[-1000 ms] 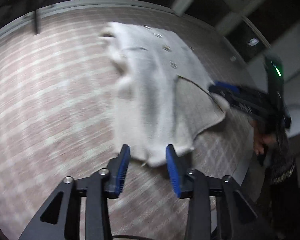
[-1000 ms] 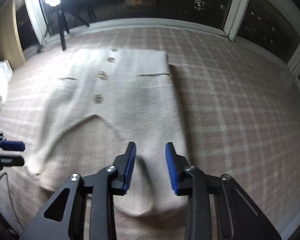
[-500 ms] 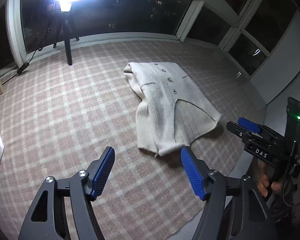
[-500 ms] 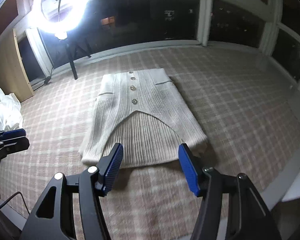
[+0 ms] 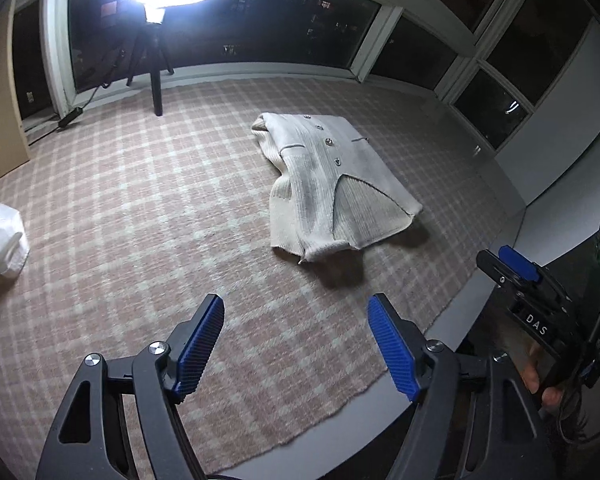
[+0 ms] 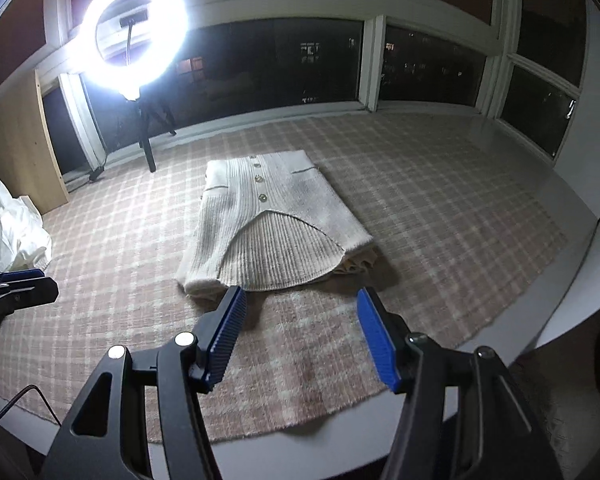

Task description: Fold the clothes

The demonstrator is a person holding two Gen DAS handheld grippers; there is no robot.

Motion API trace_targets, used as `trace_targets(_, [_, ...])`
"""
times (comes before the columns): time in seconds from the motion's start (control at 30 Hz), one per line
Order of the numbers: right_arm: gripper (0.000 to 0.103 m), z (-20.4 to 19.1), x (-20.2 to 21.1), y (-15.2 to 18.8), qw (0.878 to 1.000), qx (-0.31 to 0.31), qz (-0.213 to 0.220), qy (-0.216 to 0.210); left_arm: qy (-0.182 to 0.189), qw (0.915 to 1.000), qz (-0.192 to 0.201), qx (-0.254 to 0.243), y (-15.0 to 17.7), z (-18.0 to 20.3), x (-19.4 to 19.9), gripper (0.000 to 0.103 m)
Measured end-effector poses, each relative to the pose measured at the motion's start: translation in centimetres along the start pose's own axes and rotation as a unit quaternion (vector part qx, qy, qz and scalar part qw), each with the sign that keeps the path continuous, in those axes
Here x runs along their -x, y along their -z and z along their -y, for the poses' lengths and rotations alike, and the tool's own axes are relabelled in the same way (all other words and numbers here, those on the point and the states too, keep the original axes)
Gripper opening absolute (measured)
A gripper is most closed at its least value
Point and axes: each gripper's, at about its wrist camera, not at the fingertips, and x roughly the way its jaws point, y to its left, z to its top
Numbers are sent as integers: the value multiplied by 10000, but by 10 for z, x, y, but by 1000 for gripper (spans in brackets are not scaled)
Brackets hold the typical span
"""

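Note:
A cream knitted cardigan (image 5: 332, 188) with metal buttons lies folded flat on the pink checked rug (image 5: 140, 208); it also shows in the right wrist view (image 6: 272, 228). My left gripper (image 5: 296, 340) is open and empty, held above the rug, well back from the cardigan's near hem. My right gripper (image 6: 300, 332) is open and empty, above the rug just short of the hem. The right gripper also shows at the right edge of the left wrist view (image 5: 516, 268), and the left gripper at the left edge of the right wrist view (image 6: 16, 284).
A bright ring light on a tripod (image 6: 134, 36) stands at the rug's far edge before dark windows. A pile of white cloth (image 6: 16, 228) lies at the left beside a wooden panel (image 6: 16, 152). The rug's near edge (image 6: 340, 412) meets grey floor.
Both grippers opened wide, let go of the cardigan and pulled back and up from it. The cardigan now lies folded on the rug.

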Motion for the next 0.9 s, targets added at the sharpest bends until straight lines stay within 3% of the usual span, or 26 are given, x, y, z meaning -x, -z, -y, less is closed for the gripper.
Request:
trace_targets(0.3, [58,-6,26,10,9998,121,162,78,365,9993,35,52,11,9,18,72])
trace_targets(0.9, [58,-11,42,15,9993,233,279,121,294,9995,75,32,15,17,32,72])
